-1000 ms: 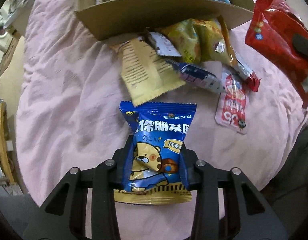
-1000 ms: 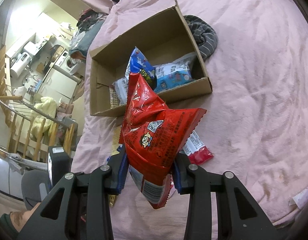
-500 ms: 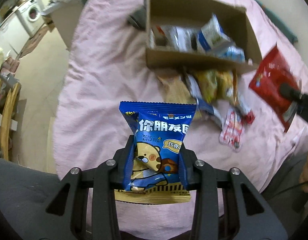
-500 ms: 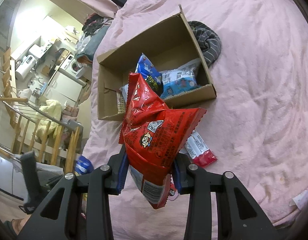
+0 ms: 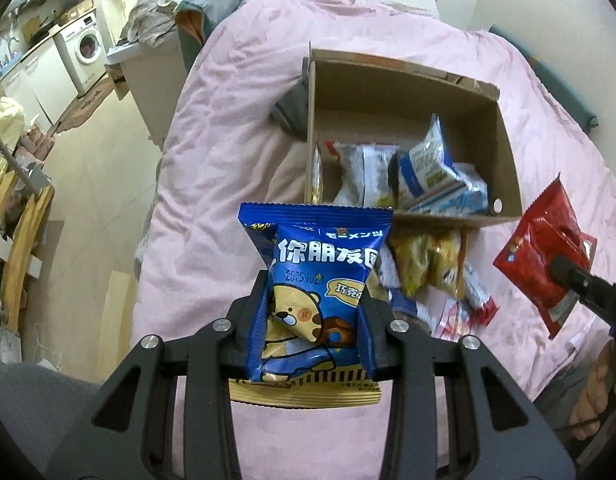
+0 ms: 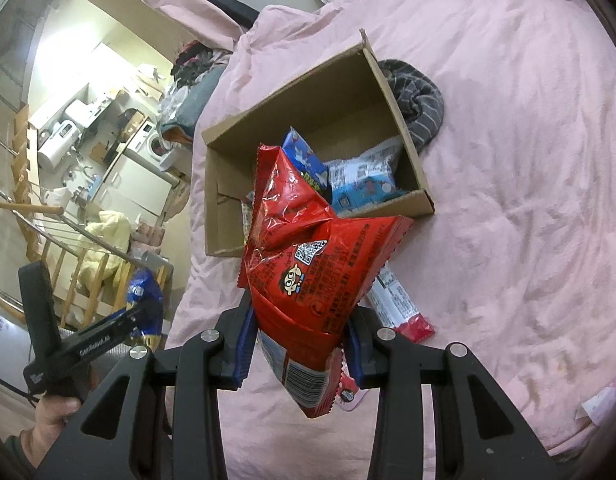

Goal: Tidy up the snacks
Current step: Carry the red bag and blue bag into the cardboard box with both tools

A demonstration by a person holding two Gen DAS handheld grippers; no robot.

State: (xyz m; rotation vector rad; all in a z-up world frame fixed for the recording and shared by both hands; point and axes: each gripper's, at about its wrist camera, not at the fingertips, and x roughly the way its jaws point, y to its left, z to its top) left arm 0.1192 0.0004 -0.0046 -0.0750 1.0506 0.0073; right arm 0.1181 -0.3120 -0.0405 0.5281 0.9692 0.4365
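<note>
The blue snack bag, printed with a cartoon bear, is clenched upright between the jaws of the left gripper, held in the air above the pink bed cover, its crimped top edge at 12 o'clock and a yellow striped band at its bottom end. The red snack bag is clamped in the jaws of the right gripper, crumpled, with a barcode end hanging down at 6 o'clock and a square code patch facing the camera. In the left wrist view this red bag shows at 3 o'clock, and in the right wrist view the left gripper with its blue bag shows at 8 o'clock, a hand wrapped round its handle. The open cardboard box sits on the bed at 1 o'clock of the blue bag; inside it lie several packets in white, blue and light blue wrappers, piled toward its near wall. Just outside that near wall a loose heap of snacks lies on the cover: yellow packets, a dark blue one and a red-and-white bar. A grey striped cloth lies bunched against the box's far side. Off the bed at 10 o'clock stands a washing machine
</note>
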